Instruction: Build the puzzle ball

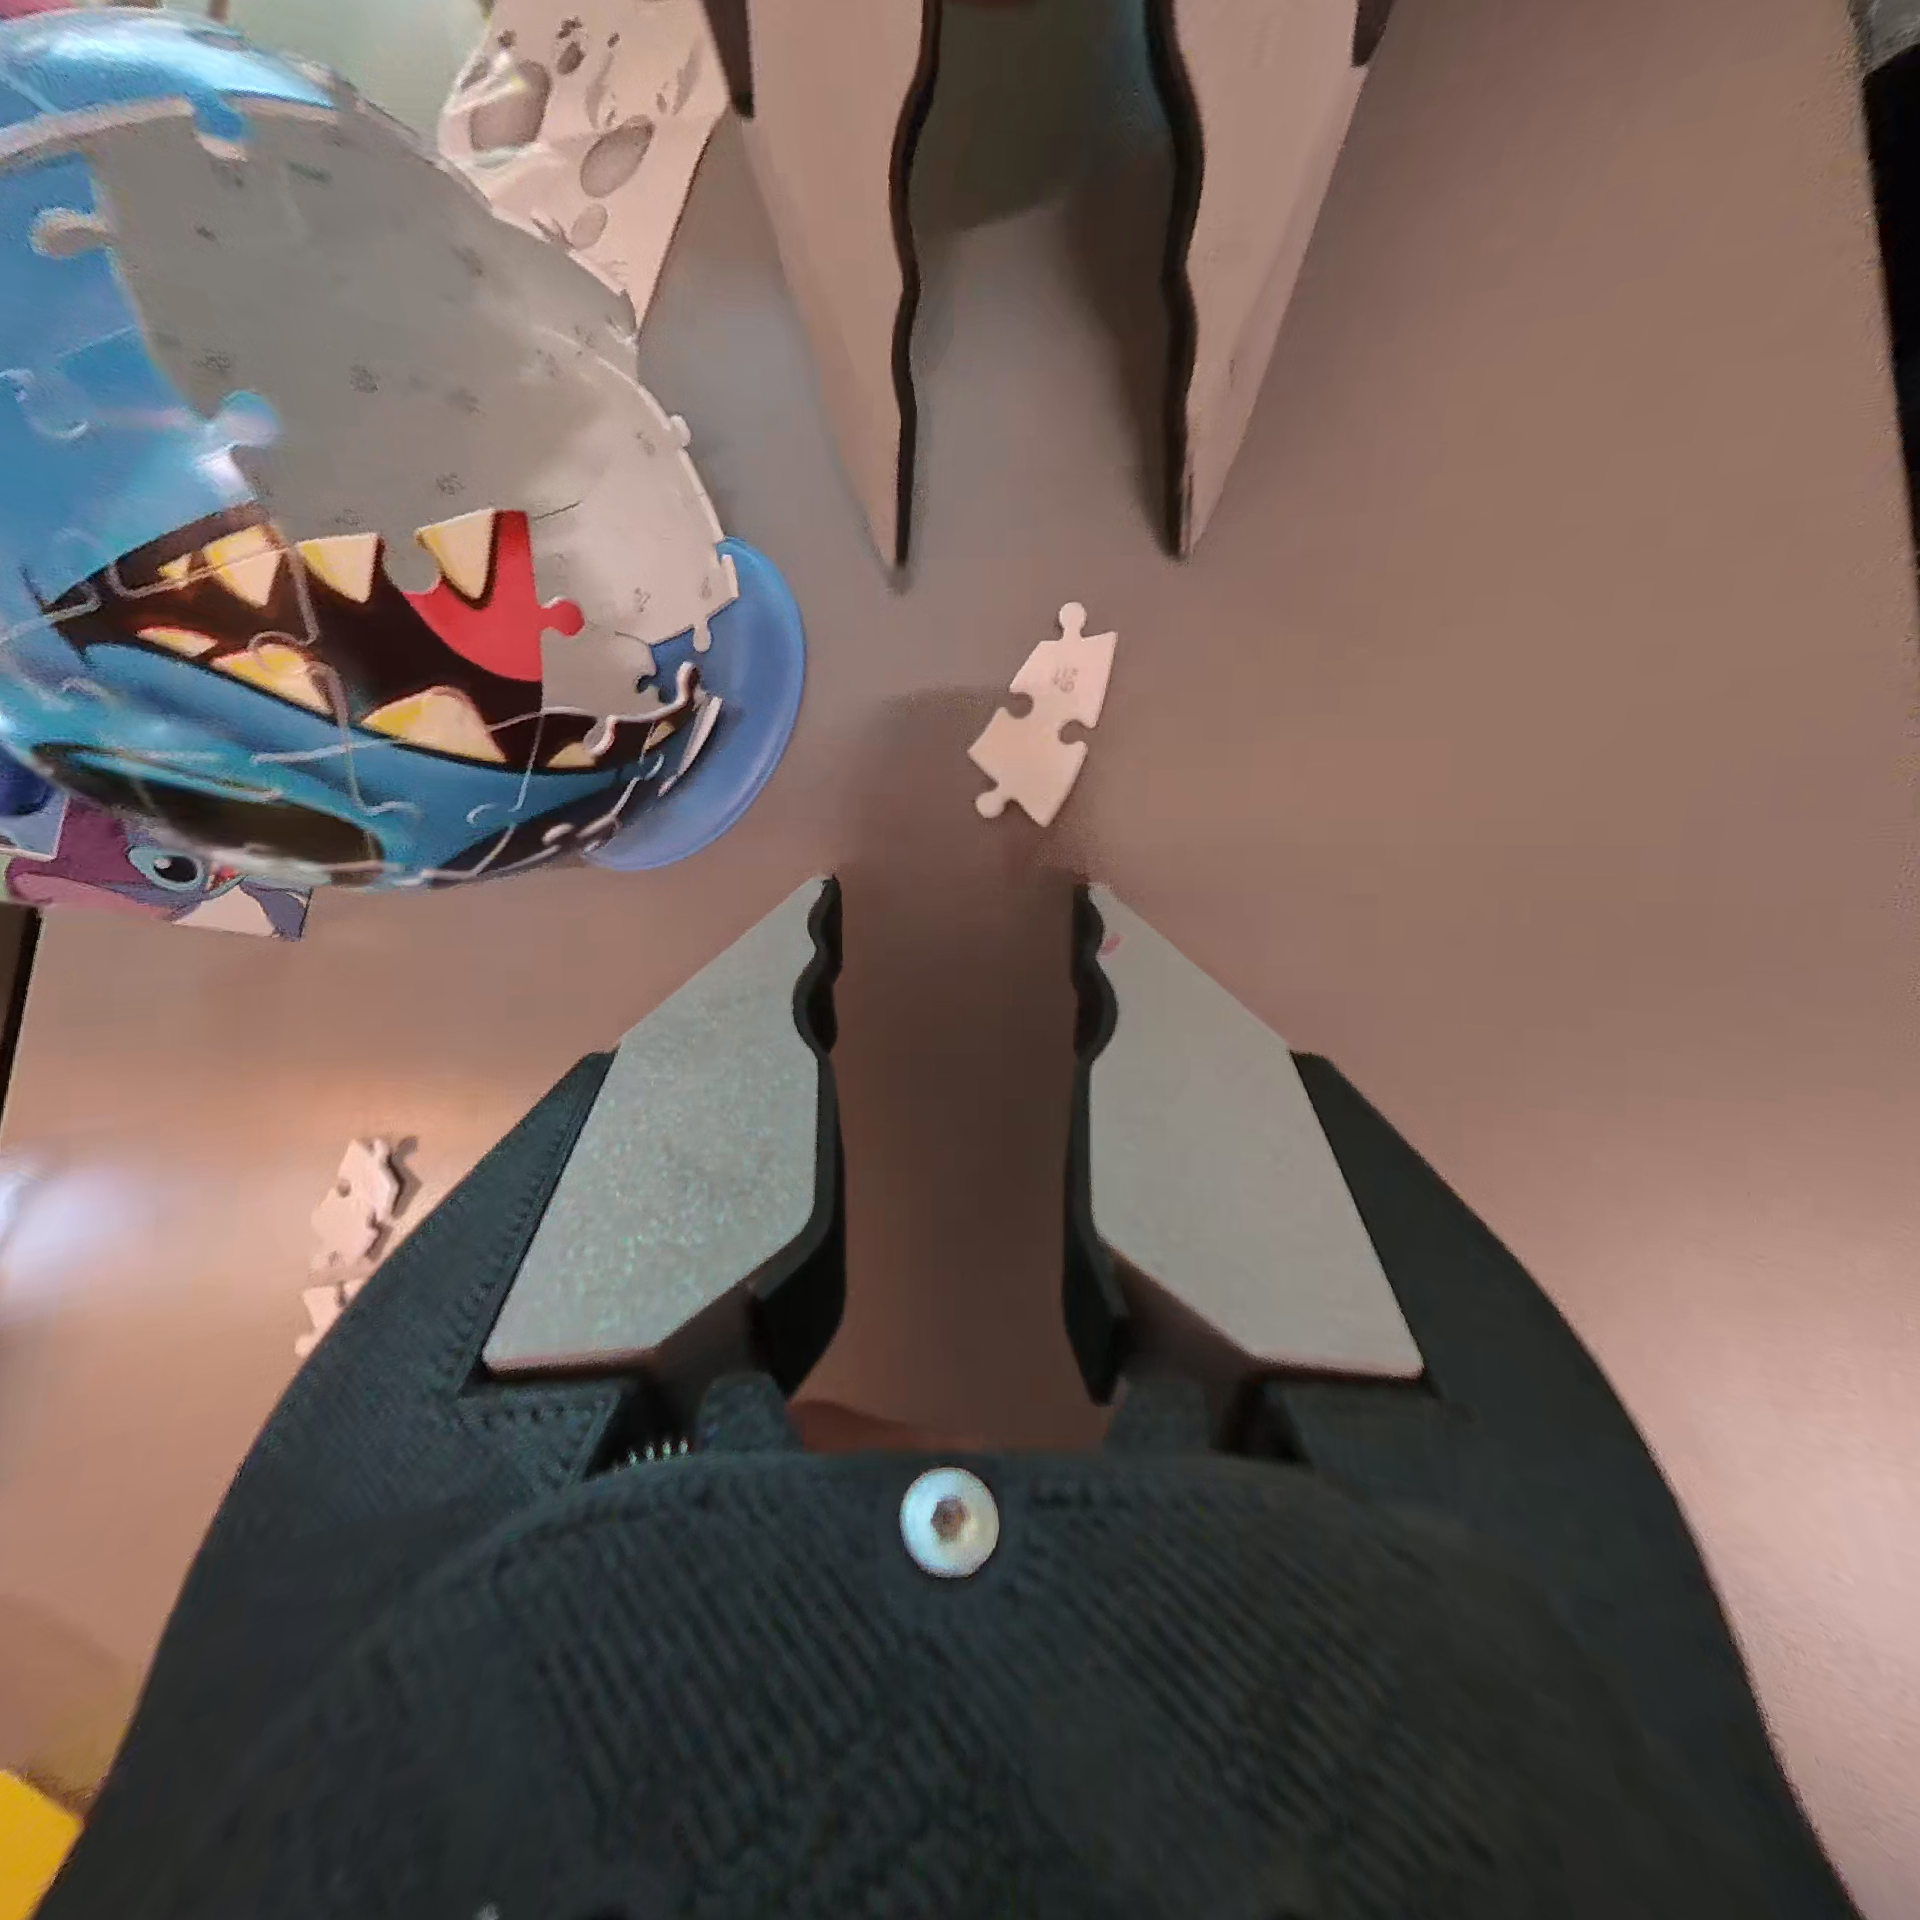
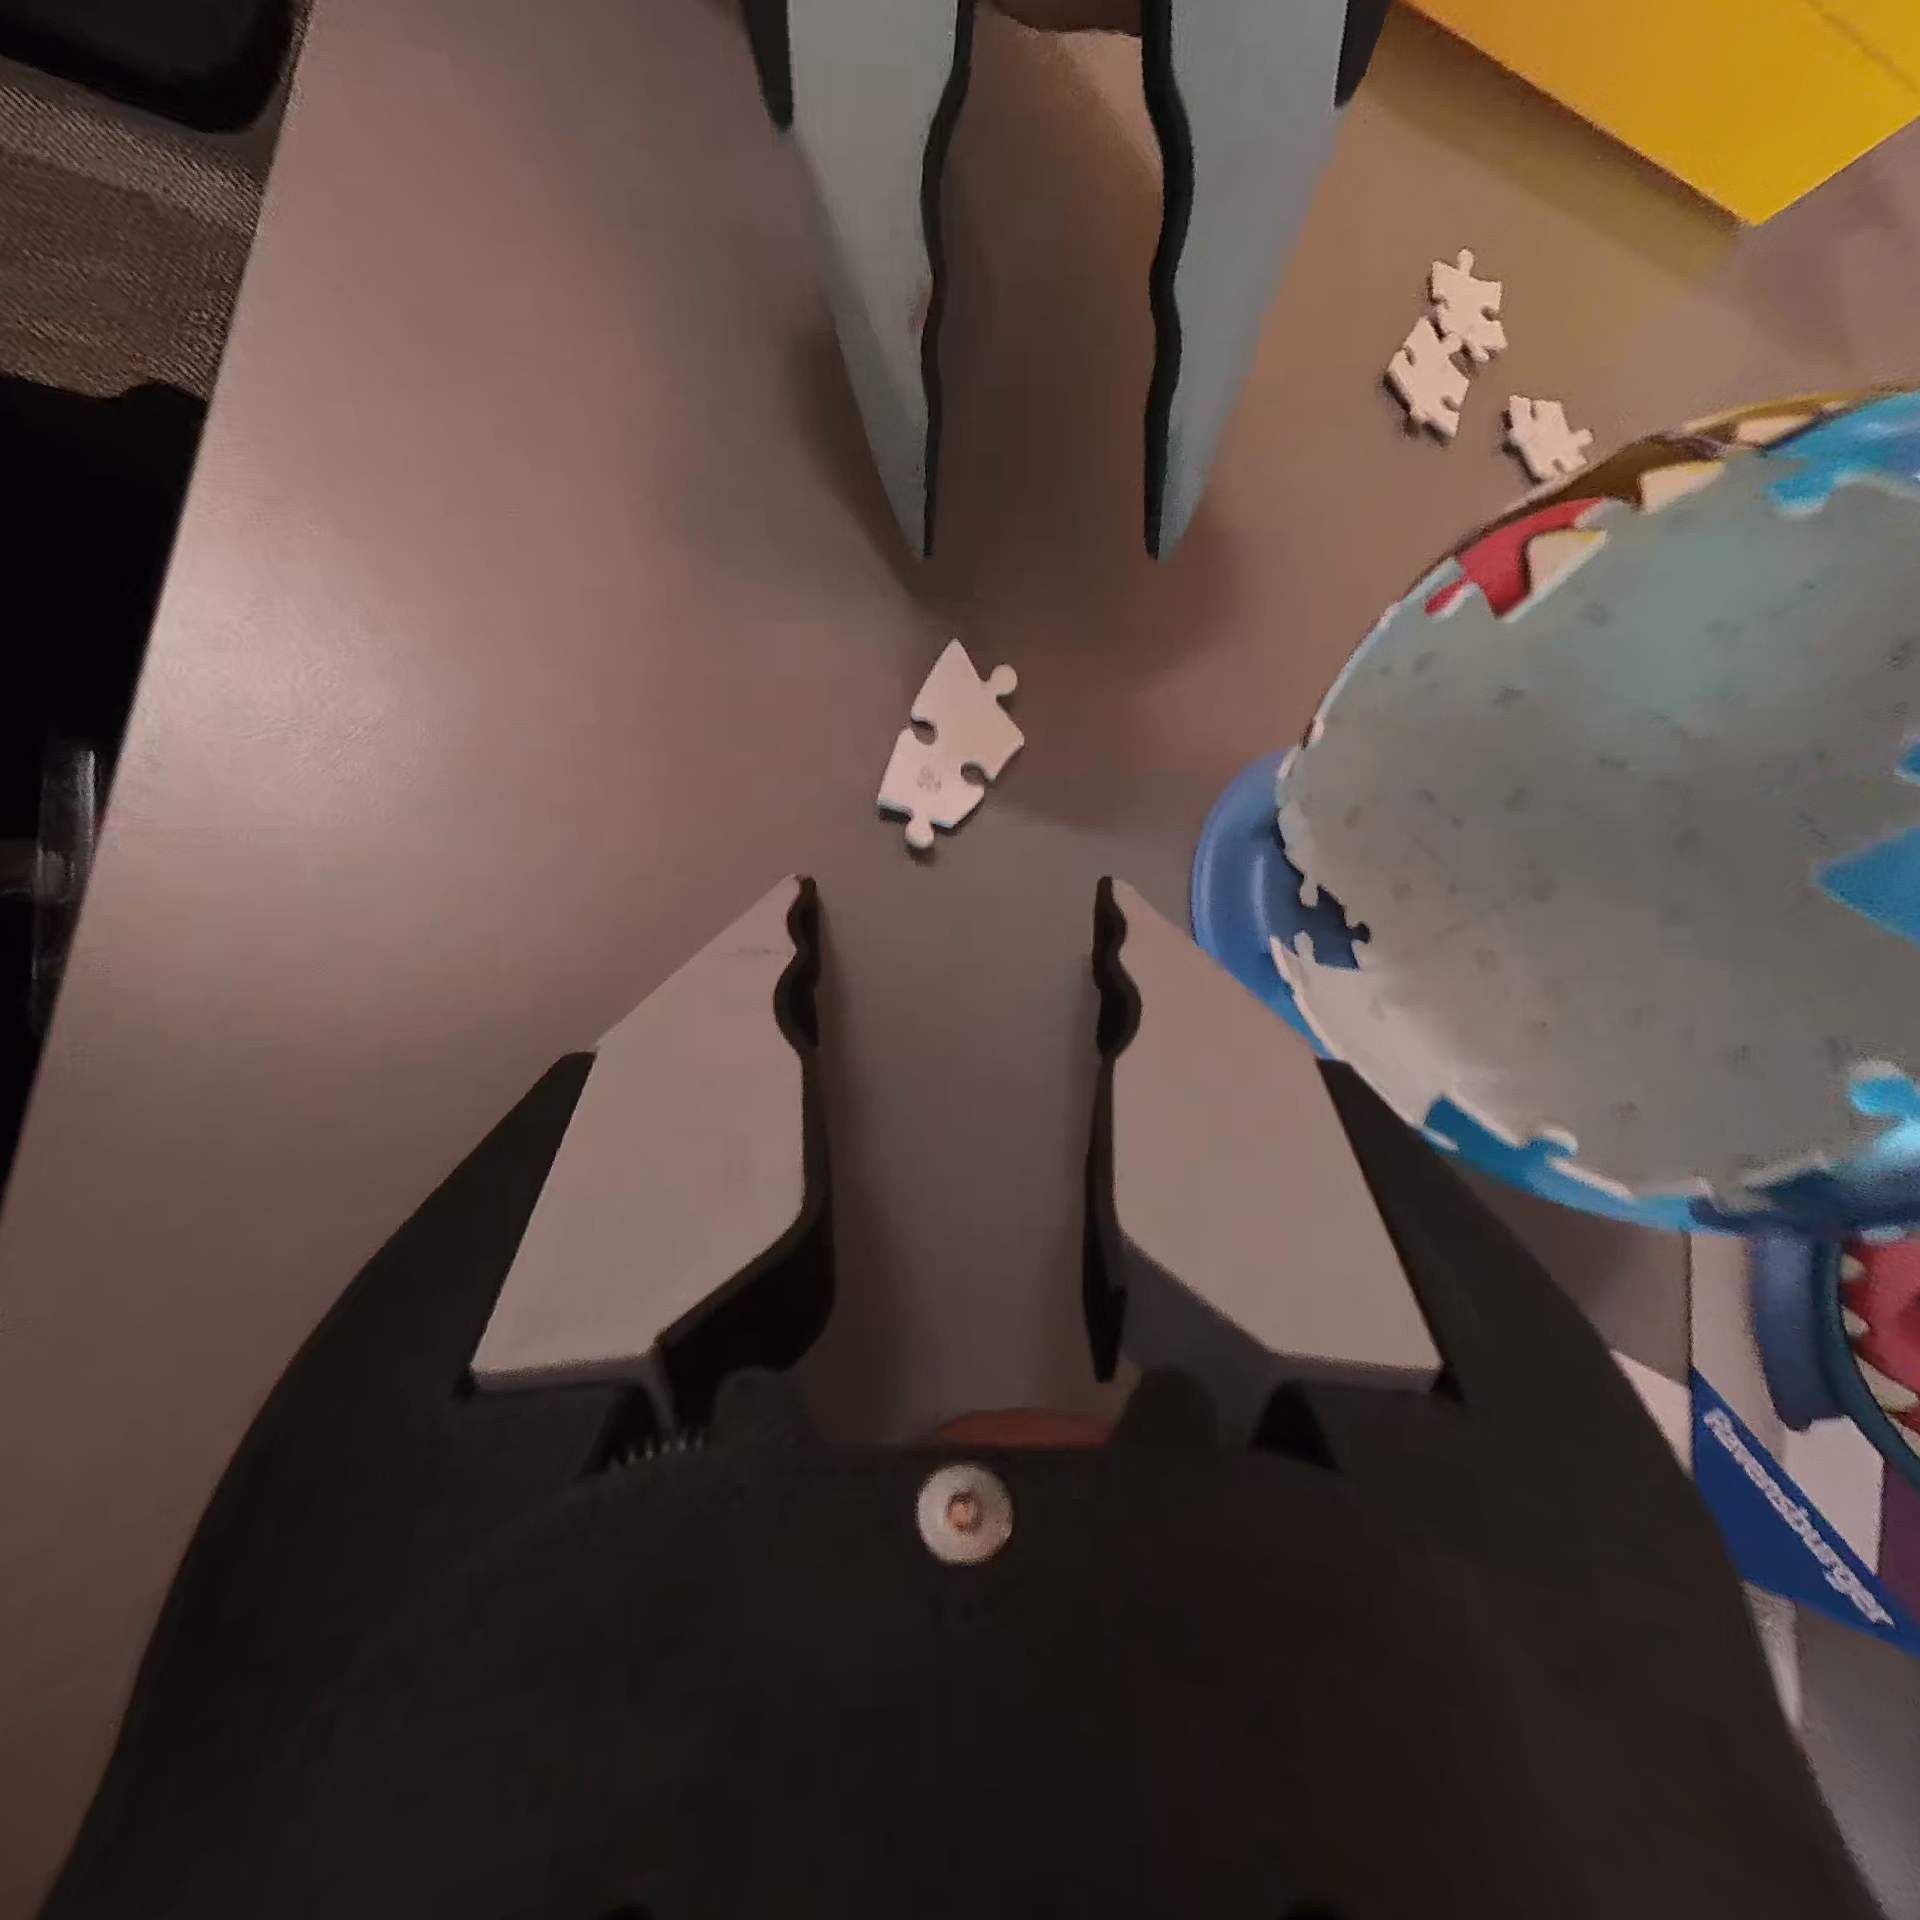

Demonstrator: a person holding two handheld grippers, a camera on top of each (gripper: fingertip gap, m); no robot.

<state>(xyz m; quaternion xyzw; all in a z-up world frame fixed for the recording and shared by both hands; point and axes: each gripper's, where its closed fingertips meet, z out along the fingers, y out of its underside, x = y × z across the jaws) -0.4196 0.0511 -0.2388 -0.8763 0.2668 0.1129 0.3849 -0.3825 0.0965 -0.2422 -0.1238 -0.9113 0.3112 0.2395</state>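
A part-built puzzle ball (image 1: 343,582), blue with a toothed mouth and a grey inside, sits on a blue ring stand (image 1: 743,717) at the left; it also shows in the right wrist view (image 2: 1621,831). A joined pair of white face-down puzzle pieces (image 1: 1044,727) lies flat on the table between both grippers, also in the right wrist view (image 2: 951,743). My left gripper (image 1: 956,888) is open and empty just short of the pieces. My right gripper (image 2: 956,883) is open and empty, facing it from the other side (image 1: 1039,556).
Loose white pieces (image 2: 1455,343) lie by the ball, also seen in the left wrist view (image 1: 353,1205). A yellow box (image 2: 1683,94) sits at the far right. The puzzle's printed box (image 2: 1787,1507) lies under the ball. The brown table's edge (image 2: 156,644) runs along the left. My right fingertips sit around 7 centimetres from my left ones.
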